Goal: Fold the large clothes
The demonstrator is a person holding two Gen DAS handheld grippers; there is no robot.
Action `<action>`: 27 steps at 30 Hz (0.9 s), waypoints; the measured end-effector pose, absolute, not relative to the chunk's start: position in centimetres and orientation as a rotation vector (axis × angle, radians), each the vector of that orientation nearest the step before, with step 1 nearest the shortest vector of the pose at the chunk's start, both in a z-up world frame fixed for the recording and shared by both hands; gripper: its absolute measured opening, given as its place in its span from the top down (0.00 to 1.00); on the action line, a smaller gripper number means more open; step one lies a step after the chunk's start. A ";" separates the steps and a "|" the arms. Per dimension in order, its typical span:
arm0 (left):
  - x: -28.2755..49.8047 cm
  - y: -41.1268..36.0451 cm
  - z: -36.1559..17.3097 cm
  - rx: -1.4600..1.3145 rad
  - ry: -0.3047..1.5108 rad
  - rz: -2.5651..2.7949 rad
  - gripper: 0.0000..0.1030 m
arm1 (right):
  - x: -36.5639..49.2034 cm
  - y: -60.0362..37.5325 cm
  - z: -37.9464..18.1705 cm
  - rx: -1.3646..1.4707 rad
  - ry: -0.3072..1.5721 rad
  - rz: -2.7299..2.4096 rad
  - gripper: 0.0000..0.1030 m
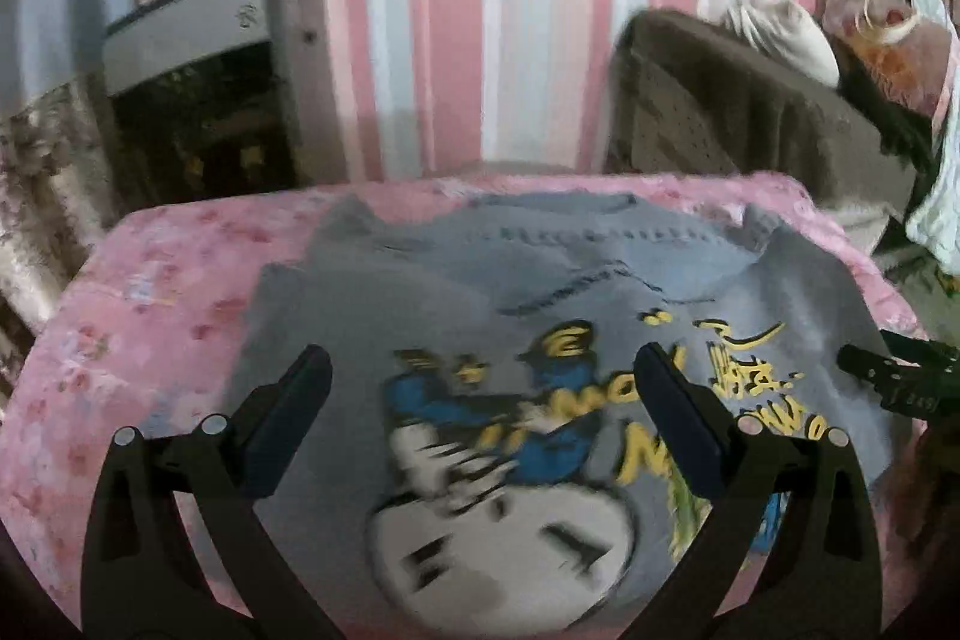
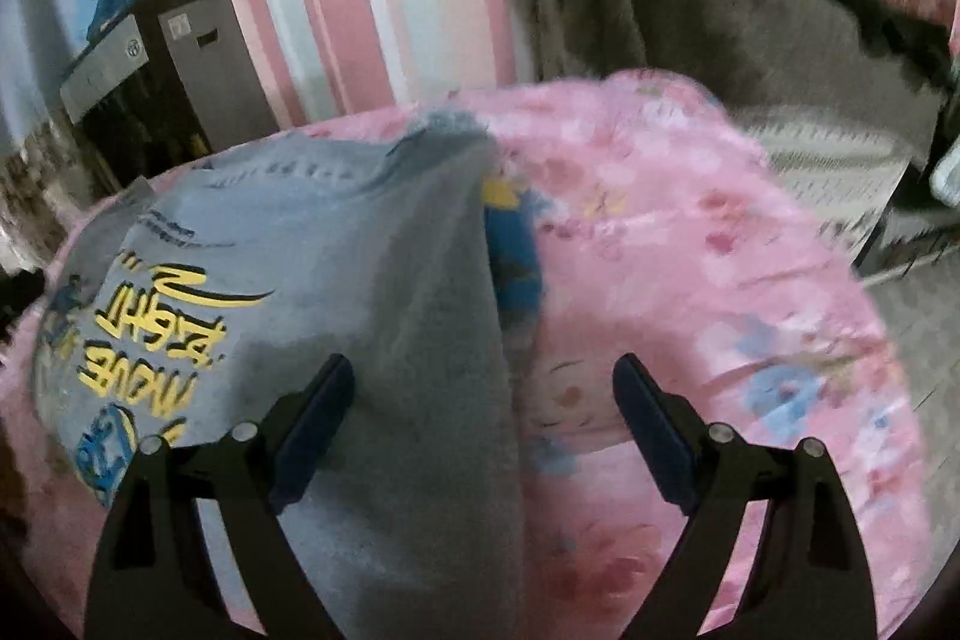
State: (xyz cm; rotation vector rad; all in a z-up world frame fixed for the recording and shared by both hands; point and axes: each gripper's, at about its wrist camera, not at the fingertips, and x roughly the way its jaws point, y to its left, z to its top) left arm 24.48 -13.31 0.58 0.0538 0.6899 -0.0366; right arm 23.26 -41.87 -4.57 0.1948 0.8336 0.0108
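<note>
Sweatshirt (image 1: 480,340), grey with a yellow-and-blue print, lies across the pink floral bedcover (image 1: 150,310) at frame centre, its side partly folded over. It looks soft, thick and limp; hems and corners seem the surest holds. Left gripper (image 1: 480,382) and right gripper (image 2: 483,382) hover spread, holding nothing.

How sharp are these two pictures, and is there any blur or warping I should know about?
Left wrist view: the grey shirt print is smeared by motion blur, while the open left claw stays crisp. Right wrist view: the pink bedspread and dark sofa blur; the open right claw is sharp. Both: fisheye bends the striped wall, corners black.
</note>
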 end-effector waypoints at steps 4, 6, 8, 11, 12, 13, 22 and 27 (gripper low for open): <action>26.4 -14.9 -1.9 0.097 0.778 -0.023 0.03 | 23.8 -40.6 -5.0 0.221 0.863 0.084 0.42; 27.1 -15.1 -2.9 0.114 0.807 -0.011 0.03 | 24.1 -40.1 -5.1 0.219 0.870 0.088 0.46; 27.8 -15.5 -3.9 0.161 0.814 0.008 0.03 | 24.3 -39.9 -5.1 0.227 0.872 0.091 0.53; 28.3 -15.5 -4.7 0.158 0.826 0.015 0.03 | 23.8 -39.3 -3.8 0.197 0.828 0.082 0.83; 28.3 -15.5 -4.7 0.157 0.825 0.020 0.03 | 23.7 -39.4 -3.3 0.216 0.820 0.092 0.85; 28.4 -15.5 -4.8 0.161 0.823 0.023 0.03 | 23.7 -39.5 -2.9 0.236 0.811 0.106 0.86; 29.6 -15.3 -4.6 0.145 0.840 -0.009 0.03 | 22.9 -34.9 5.6 0.317 0.669 0.270 0.88; 28.2 -11.4 -1.0 0.091 0.789 -0.031 0.03 | 23.5 -29.6 8.7 0.320 0.621 0.334 0.89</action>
